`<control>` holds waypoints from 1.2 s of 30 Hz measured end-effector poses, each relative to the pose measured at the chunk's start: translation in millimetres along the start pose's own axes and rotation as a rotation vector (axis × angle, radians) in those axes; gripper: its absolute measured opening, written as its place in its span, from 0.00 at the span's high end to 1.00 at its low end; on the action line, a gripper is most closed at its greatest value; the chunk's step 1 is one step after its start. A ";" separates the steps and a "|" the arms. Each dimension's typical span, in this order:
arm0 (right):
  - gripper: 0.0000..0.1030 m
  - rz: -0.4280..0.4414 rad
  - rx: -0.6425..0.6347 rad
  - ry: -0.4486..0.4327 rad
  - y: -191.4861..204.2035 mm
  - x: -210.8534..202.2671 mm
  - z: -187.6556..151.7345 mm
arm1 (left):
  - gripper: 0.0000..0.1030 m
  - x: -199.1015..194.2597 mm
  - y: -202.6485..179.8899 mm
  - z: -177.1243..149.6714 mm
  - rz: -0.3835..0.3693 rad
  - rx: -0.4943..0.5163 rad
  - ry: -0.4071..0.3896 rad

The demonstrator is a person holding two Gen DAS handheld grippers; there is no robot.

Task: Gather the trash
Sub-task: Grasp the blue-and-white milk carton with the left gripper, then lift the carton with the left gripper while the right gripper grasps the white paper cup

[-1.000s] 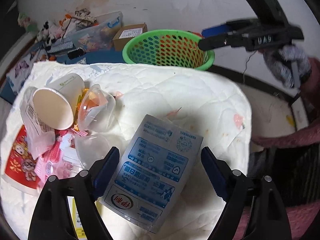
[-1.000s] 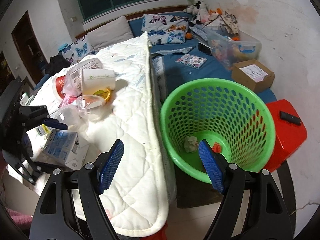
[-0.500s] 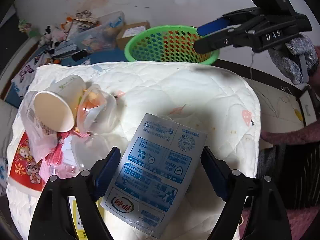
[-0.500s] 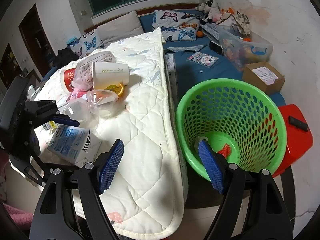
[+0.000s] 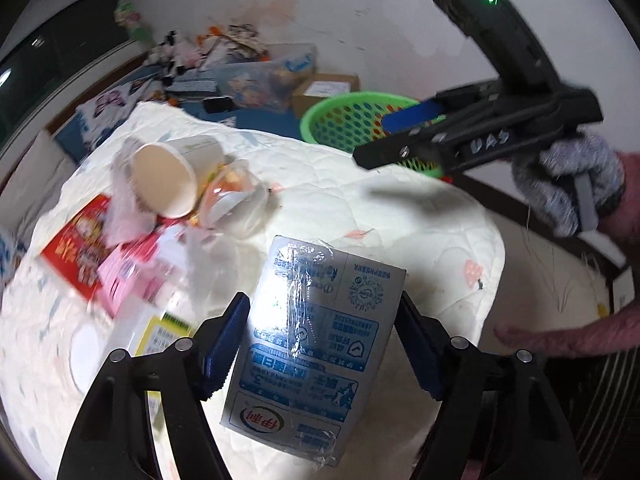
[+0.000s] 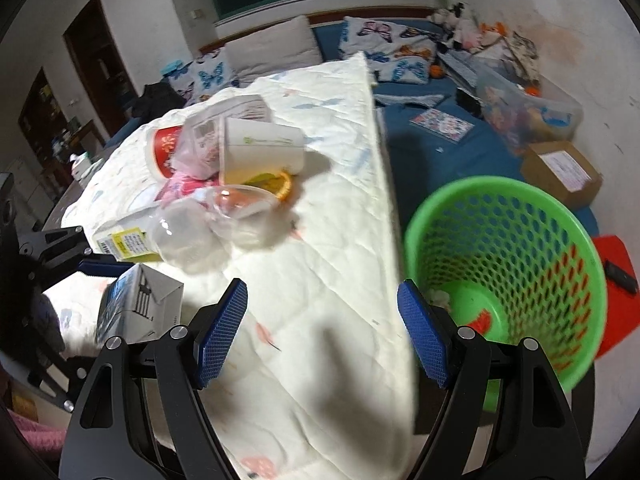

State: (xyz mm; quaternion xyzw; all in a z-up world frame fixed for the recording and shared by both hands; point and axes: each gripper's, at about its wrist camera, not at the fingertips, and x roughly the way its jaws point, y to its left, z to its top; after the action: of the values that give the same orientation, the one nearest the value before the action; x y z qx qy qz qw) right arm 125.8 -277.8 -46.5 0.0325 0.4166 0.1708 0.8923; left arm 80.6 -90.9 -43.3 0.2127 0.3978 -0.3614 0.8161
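Note:
My left gripper is shut on a white and blue milk carton, held a little above the white quilted table. The carton also shows in the right wrist view. My right gripper is open and empty above the table's near edge; it shows in the left wrist view. A green mesh basket stands on the floor right of the table. A pile of trash lies on the table: a paper cup, clear plastic cups, a red wrapper.
A cardboard box, a clear storage bin and a red stool stand around the basket. Pillows and a blue mattress lie behind the table. The person's gloved hand holds the right gripper.
My left gripper has closed on the milk carton and lifted it off the table. My right gripper has moved from over the basket towards the table.

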 end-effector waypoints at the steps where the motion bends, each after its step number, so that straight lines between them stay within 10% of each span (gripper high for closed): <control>1: 0.25 0.014 -0.010 0.003 3.9 3.7 2.6 | 0.32 -3.5 1.6 -1.8 0.007 -0.022 -0.007; 22: 0.35 -0.013 -0.057 -0.038 60.2 79.8 92.0 | 0.32 -21.7 26.5 -30.6 0.079 -0.256 -0.065; 36: 0.78 -0.083 0.005 -0.011 29.1 96.5 94.8 | 0.32 -24.2 27.6 -40.2 0.070 -0.299 -0.091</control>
State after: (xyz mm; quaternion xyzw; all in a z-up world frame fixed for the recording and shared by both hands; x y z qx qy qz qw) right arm 246.6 -210.4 -49.7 0.0183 0.4129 0.1324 0.9009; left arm 71.4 -37.3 -46.1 0.0862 0.4022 -0.2785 0.8679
